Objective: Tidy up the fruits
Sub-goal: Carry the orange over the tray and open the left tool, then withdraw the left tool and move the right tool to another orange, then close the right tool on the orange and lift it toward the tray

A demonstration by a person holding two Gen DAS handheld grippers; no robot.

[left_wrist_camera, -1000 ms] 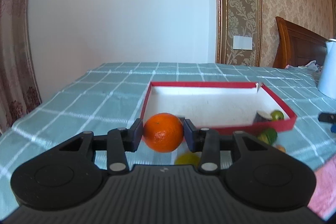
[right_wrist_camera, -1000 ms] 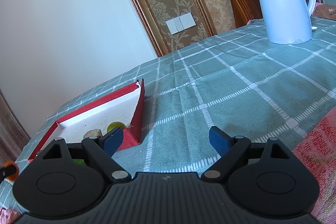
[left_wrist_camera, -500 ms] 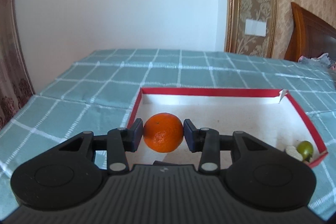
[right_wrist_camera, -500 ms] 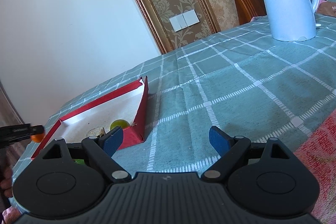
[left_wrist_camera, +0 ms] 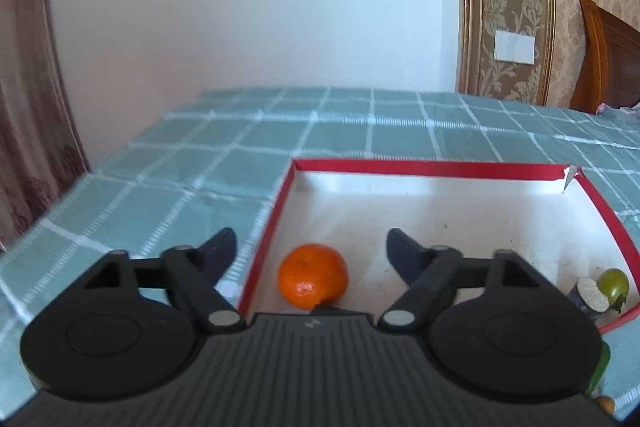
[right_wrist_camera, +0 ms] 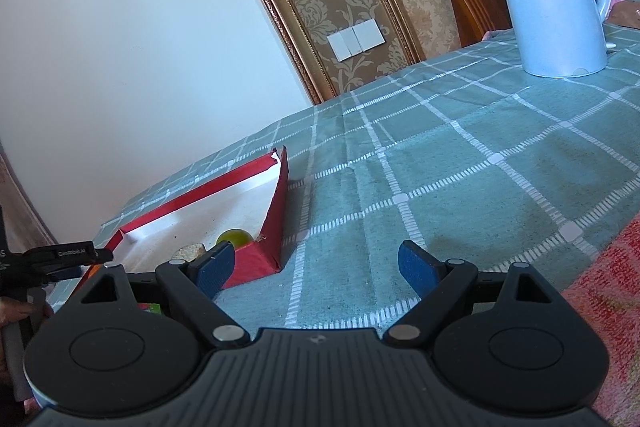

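One orange (left_wrist_camera: 313,275) lies in the red tray (left_wrist_camera: 424,167) between the just-opened left gripper (left_wrist_camera: 312,251), untouched

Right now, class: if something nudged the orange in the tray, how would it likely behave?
The orange is round, so it would probably roll across the tray's flat floor. The red rim should stop it. The left gripper, jaws just opened, no longer steadies it.

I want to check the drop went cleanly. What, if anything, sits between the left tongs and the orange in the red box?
Nothing visible does. The left tongs have just been opening, and the orange lies free on the white floor of the red box, below the gap between the spread jaws, touching neither.
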